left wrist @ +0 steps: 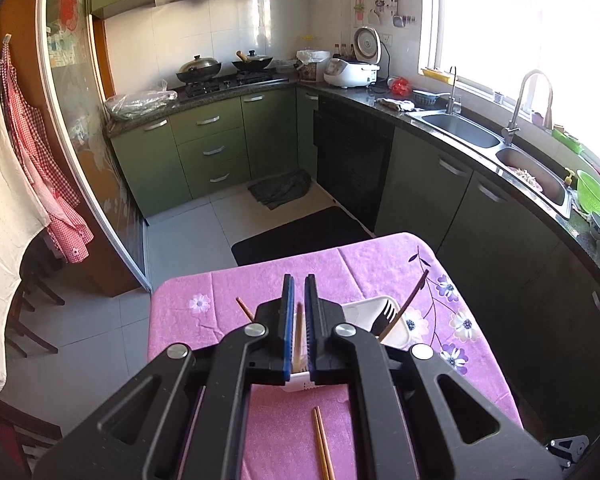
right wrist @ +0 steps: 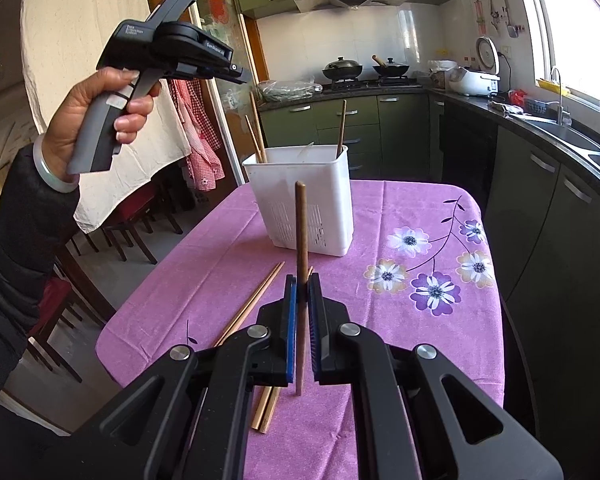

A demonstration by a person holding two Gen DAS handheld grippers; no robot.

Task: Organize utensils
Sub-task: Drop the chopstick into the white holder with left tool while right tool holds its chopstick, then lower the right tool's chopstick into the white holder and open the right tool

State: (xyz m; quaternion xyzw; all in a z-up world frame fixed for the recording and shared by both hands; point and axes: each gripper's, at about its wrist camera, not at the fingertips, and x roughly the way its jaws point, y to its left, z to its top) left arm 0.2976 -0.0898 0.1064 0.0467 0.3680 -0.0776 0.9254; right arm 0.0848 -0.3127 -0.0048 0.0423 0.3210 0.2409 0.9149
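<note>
The right gripper point(right wrist: 303, 280) has its jaws clenched on a dark upright chopstick point(right wrist: 300, 240); the left gripper point(left wrist: 299, 280), jaws clenched empty, hangs over the white holder point(right wrist: 304, 200) on the counter point(right wrist: 400, 320).

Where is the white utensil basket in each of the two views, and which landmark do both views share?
Left wrist view: the white utensil basket is at lower centre, mostly hidden behind the left gripper.
Right wrist view: it stands upright at centre, on the far part of the pink tablecloth.
Shared landmark: the stove with two woks at the far counter.
</note>
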